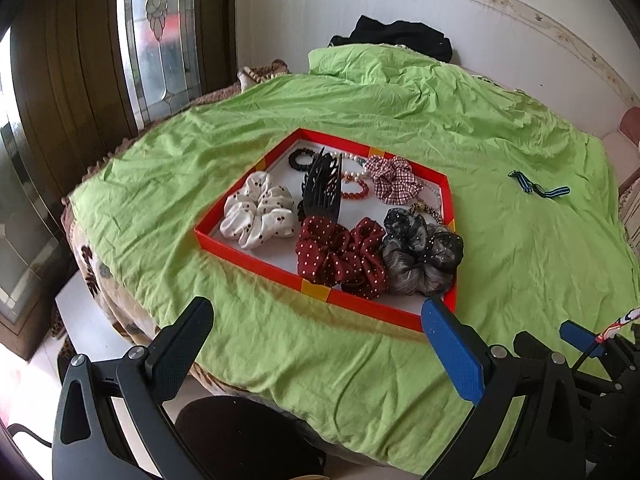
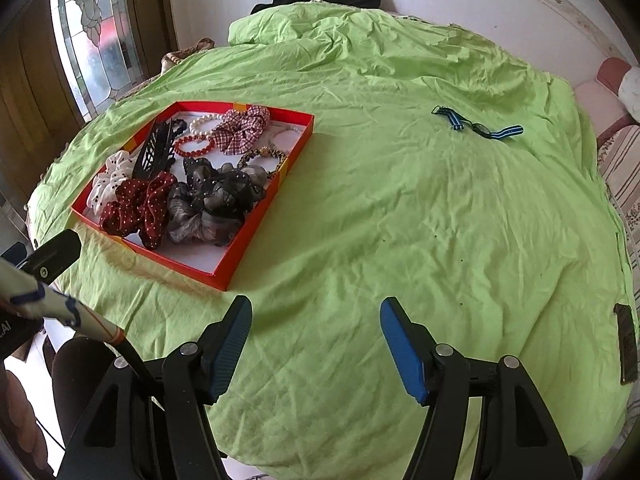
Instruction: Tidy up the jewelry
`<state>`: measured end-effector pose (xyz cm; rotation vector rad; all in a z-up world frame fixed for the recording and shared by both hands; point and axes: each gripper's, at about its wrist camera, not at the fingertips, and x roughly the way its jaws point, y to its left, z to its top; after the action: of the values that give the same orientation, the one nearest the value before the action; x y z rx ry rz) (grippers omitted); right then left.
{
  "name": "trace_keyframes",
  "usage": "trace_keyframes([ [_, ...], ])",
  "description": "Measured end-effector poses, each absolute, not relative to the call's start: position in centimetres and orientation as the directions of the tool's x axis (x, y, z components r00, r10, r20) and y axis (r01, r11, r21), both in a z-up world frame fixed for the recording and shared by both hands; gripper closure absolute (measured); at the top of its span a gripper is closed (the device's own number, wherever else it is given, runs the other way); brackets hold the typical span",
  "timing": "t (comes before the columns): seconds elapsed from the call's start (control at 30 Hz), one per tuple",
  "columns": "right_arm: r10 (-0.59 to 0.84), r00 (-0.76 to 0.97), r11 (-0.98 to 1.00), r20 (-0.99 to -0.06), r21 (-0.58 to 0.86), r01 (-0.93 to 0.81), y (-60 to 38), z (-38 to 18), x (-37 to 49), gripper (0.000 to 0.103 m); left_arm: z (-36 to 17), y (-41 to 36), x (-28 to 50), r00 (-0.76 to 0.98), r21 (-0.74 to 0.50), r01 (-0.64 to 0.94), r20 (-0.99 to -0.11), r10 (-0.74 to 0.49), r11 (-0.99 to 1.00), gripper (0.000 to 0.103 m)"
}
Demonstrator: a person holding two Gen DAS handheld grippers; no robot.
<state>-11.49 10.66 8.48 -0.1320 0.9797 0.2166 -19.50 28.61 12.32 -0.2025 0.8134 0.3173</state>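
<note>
A red tray [image 1: 256, 264] [image 2: 236, 264] on the green cloth holds several scrunchies, a black claw clip [image 1: 322, 188] [image 2: 154, 152], a pearl bracelet [image 2: 202, 124] and a red bead bracelet [image 1: 354, 192] [image 2: 192, 146]. A blue striped watch band [image 1: 540, 189] [image 2: 480, 128] lies alone on the cloth to the right of the tray. My left gripper [image 1: 316, 312] is open and empty, just in front of the tray's near edge. My right gripper [image 2: 316, 312] is open and empty over bare cloth, right of the tray.
The green cloth [image 2: 400, 220] covers a round table. Black clothing [image 1: 400, 34] lies at the far edge by the wall. A glass door [image 1: 160, 40] stands at the left. A dark flat object [image 2: 626, 344] lies at the right edge.
</note>
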Motion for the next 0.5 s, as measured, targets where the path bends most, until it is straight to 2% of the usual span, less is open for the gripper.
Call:
trace_keyframes([
  [0.5, 0.11, 0.509, 0.96, -0.854, -0.042, -0.277, 12.8, 7.6, -11.3, 0.03, 10.4, 30.2, -19.1, 0.584, -0.076, -0.386, -0.791, 0.179, 0.919, 0.0],
])
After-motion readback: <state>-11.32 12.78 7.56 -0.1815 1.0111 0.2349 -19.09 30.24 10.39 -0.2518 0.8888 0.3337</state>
